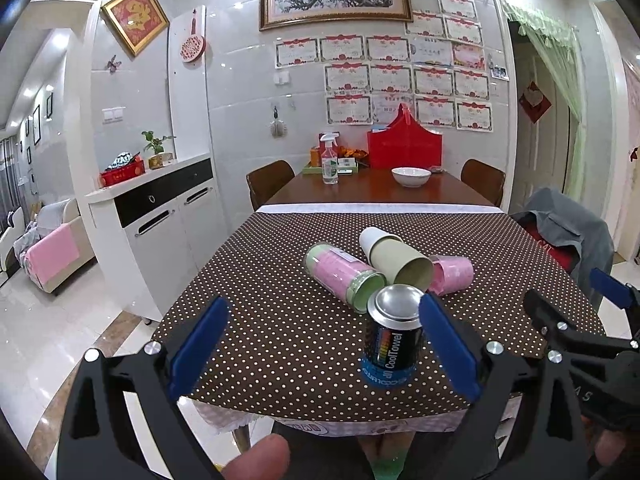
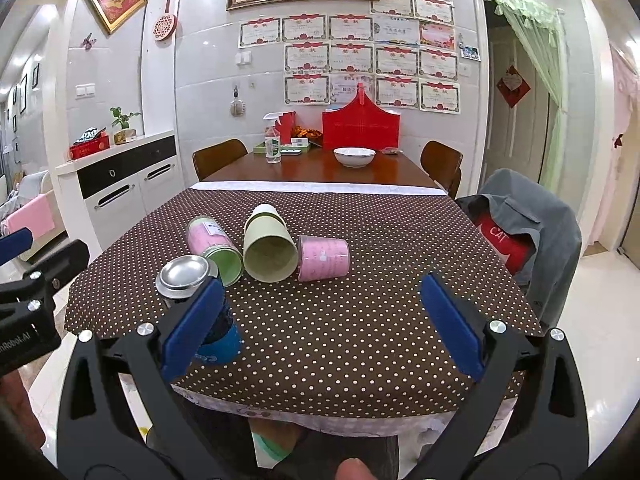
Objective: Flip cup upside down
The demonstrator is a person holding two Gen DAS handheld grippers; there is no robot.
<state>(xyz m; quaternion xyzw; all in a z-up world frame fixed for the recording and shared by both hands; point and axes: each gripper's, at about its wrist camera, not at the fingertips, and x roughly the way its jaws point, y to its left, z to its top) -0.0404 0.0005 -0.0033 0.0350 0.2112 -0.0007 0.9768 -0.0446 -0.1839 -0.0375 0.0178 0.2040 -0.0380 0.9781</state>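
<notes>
A black and blue "CoolTowel" can-shaped cup (image 1: 392, 336) stands upside down on the dotted tablecloth (image 1: 280, 320), silver base up. It also shows in the right wrist view (image 2: 192, 280). Behind it lie three cups on their sides: a pink and green one (image 1: 344, 276) (image 2: 214, 244), a beige one (image 1: 396, 258) (image 2: 268, 246) and a pink one (image 1: 452, 274) (image 2: 322, 258). My left gripper (image 1: 320, 344) is open and empty, its right finger (image 1: 448, 348) beside the can. My right gripper (image 2: 320, 324) is open and empty, its left finger (image 2: 192, 324) in front of the can.
A white bowl (image 1: 411, 176), a spray bottle (image 1: 329, 160) and a red basket (image 1: 404, 144) stand at the far end of the wooden table. A chair with a grey jacket (image 2: 524, 224) is at the right. A white cabinet (image 1: 160, 216) is at the left.
</notes>
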